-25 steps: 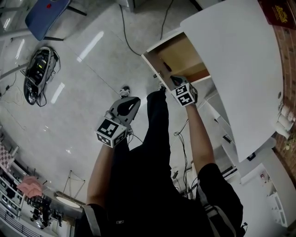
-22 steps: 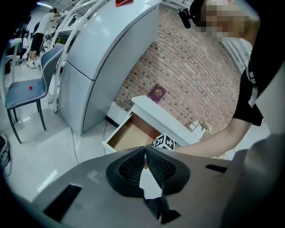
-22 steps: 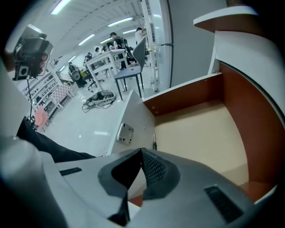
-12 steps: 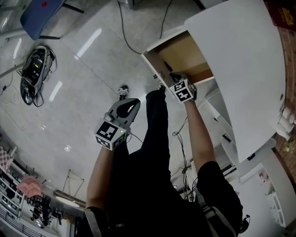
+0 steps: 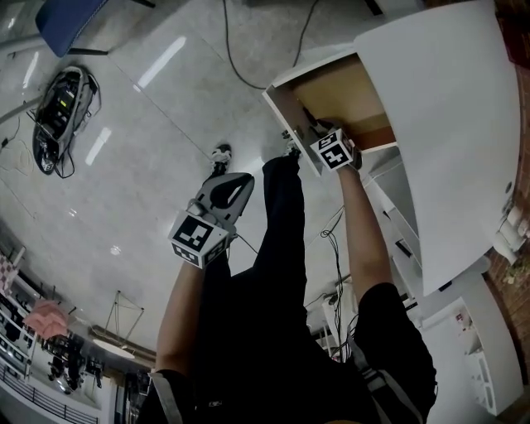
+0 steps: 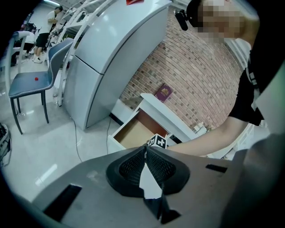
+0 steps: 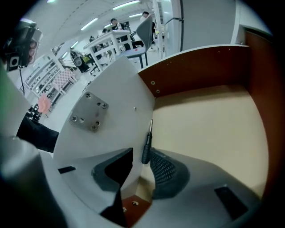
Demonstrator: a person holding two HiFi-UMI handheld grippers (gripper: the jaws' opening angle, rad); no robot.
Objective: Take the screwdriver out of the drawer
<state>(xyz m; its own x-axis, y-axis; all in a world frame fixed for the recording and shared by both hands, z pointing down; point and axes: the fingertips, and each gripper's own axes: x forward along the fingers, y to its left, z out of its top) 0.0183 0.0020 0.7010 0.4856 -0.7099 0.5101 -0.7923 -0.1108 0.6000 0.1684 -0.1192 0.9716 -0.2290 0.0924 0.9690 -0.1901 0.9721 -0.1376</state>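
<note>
The wooden drawer (image 5: 339, 91) of the white cabinet (image 5: 439, 124) stands pulled out. My right gripper (image 5: 319, 137) reaches down into it near the front wall. A small black-handled screwdriver (image 7: 146, 147) lies on the drawer floor (image 7: 205, 120) along the white front wall (image 7: 111, 98). The right gripper (image 7: 140, 168) is open, its jaws having just been opening, with the screwdriver's handle between them close to the right pad (image 7: 165, 171). My left gripper (image 5: 234, 184) hangs over the floor by the person's leg, its jaws (image 6: 145, 153) shut on nothing.
More drawers (image 5: 397, 224) sit below the open one. A cable (image 5: 240, 50) runs over the tiled floor, a grey device (image 5: 54, 120) lies at the left, and a blue chair (image 5: 70, 21) stands top left. A red booklet (image 6: 163, 92) lies on the cabinet.
My right gripper has sunk deeper into the drawer, toward its front wall. The left gripper has lowered only slightly.
</note>
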